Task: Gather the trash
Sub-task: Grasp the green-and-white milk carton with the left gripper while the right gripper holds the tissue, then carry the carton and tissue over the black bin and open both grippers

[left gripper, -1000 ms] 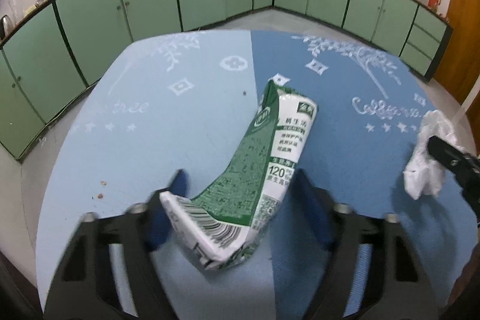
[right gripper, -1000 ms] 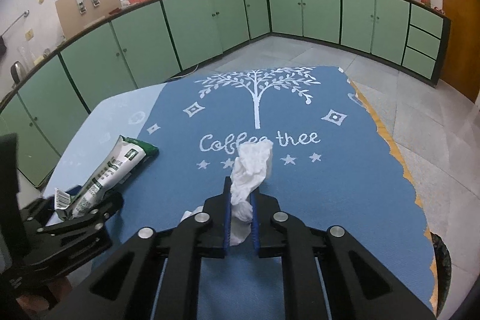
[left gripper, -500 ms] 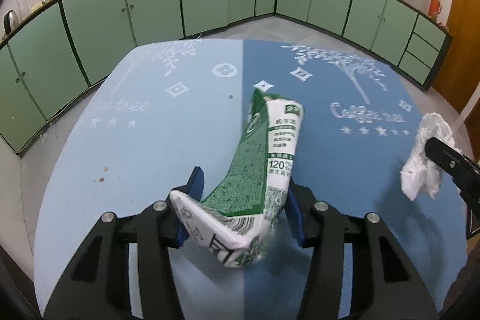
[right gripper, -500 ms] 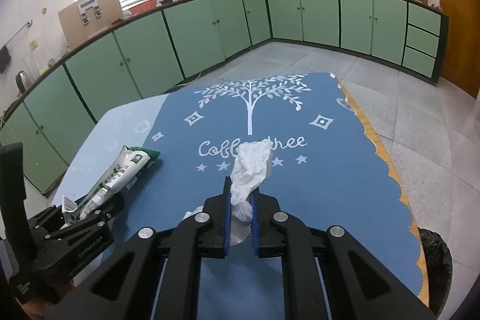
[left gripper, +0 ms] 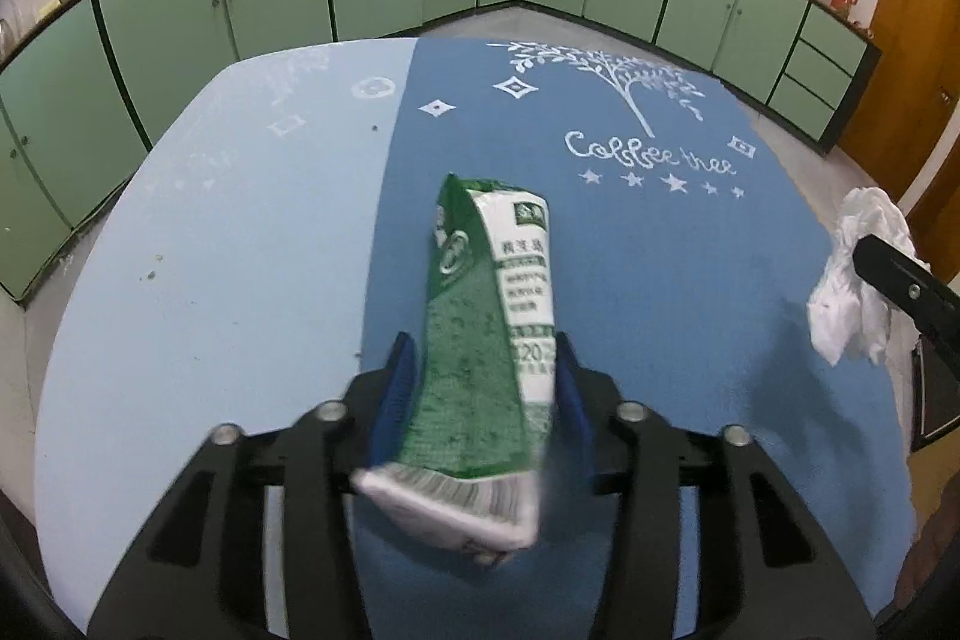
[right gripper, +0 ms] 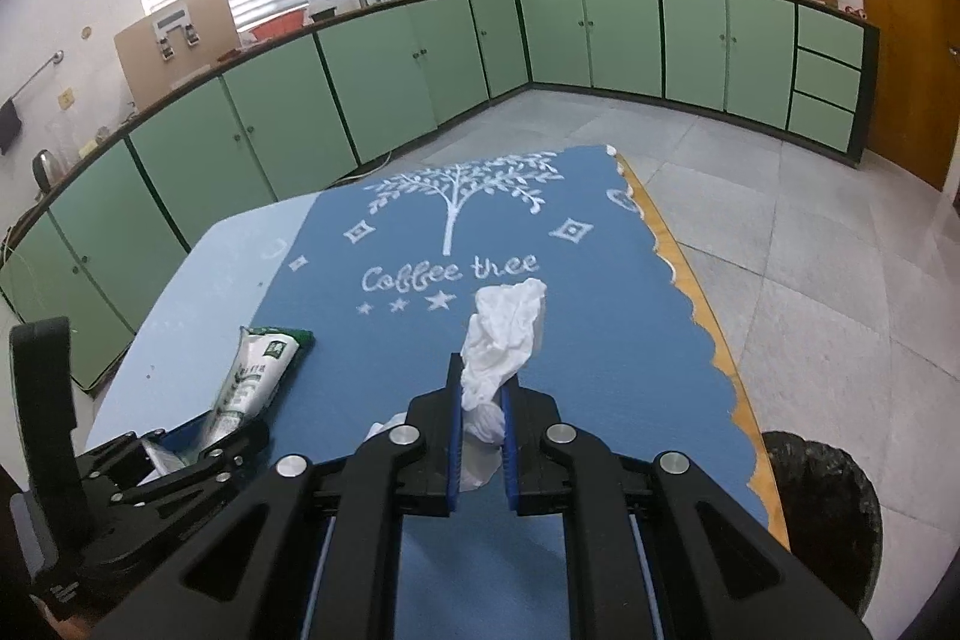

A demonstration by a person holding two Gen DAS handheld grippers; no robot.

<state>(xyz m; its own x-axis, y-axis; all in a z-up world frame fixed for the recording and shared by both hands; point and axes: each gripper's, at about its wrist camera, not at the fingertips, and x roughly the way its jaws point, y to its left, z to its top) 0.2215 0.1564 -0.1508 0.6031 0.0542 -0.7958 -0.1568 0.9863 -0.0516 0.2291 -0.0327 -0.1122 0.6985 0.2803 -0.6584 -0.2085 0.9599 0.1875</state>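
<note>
Carton (left gripper: 489,340) clamped between left gripper (left gripper: 483,376) fingers, raised over the table (left gripper: 210,280). Tissue (right gripper: 501,340) pinched in right gripper (right gripper: 480,436), also above table. Both pieces picked; still to drop, likely into bin (right gripper: 822,508) beside table's right edge.

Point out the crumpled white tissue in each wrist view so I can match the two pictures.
Left wrist view: the white tissue is at the far right edge, pinched by the right gripper.
Right wrist view: the tissue is at centre, held between the blue fingers, its loose end sticking up.
Shared landmark: the white "Coffee tree" lettering on the blue tablecloth.
</note>
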